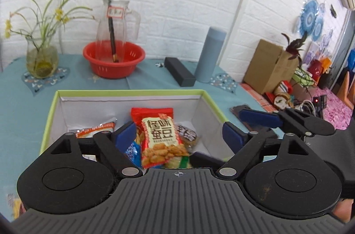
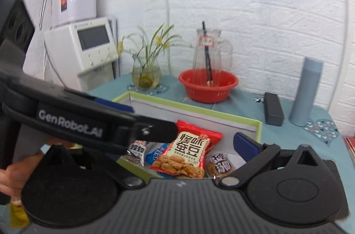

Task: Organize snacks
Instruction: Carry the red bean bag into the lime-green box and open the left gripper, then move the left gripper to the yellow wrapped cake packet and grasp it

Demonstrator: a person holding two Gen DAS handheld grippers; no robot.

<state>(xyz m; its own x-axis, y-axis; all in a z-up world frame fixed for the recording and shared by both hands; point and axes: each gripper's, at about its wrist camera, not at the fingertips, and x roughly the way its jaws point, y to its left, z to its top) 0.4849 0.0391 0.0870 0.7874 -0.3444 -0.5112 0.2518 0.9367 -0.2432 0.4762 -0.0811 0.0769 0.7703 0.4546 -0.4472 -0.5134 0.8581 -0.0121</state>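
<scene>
Hovering over the green-rimmed box (image 1: 51, 114), the left gripper (image 1: 179, 134) and the right gripper (image 1: 255, 117) both stood wide open and empty; the red bean packet (image 1: 159, 136) lay inside atop other snacks, apparently gathered there for tidiness.

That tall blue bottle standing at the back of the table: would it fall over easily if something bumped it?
Probably. The blue bottle is tall and narrow and stands upright on a small base, so a push near its top would likely tip it. Its round, smooth-looking body would likely roll once down, and may be slippery to grip.
</scene>
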